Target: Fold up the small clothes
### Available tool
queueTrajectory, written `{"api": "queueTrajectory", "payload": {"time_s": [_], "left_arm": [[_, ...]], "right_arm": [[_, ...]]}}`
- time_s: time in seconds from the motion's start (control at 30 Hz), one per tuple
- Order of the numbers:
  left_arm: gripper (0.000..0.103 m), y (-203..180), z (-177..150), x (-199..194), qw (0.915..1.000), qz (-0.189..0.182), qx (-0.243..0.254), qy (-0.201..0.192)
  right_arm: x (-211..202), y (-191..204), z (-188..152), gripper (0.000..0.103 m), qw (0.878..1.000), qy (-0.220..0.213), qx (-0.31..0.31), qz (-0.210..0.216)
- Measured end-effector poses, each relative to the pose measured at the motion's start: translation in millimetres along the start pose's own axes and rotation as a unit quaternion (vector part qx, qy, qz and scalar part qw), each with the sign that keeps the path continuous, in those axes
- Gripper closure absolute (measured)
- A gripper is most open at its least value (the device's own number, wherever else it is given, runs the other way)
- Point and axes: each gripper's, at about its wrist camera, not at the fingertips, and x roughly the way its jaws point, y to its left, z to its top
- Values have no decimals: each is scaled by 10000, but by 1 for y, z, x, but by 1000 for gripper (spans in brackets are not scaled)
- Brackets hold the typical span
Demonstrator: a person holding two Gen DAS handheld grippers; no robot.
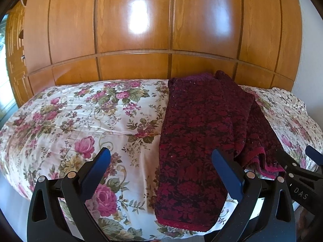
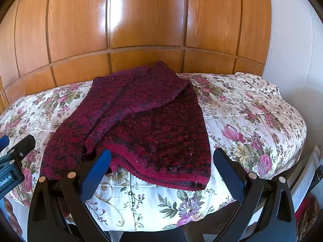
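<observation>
Loosely, maroon cloth (image 2: 141,121) drapes floral bed (image 2: 252,111).

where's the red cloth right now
The red cloth lies rumpled on the floral bedspread, running from the wooden wardrobe to the near edge, ahead of both open grippers.

Black tongs (image 1: 161,161) with blue pads (image 1: 97,173), silver screws.
</observation>
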Motion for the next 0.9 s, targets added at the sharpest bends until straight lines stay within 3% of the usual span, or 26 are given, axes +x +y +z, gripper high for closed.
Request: {"api": "queueTrajectory", "payload": {"time_s": [0.9], "left_arm": [[4, -5, -6, 4, 9996, -109, 214, 119]], "right_arm": [[2, -2, -1, 2, 9999, 81, 55, 77]]}}
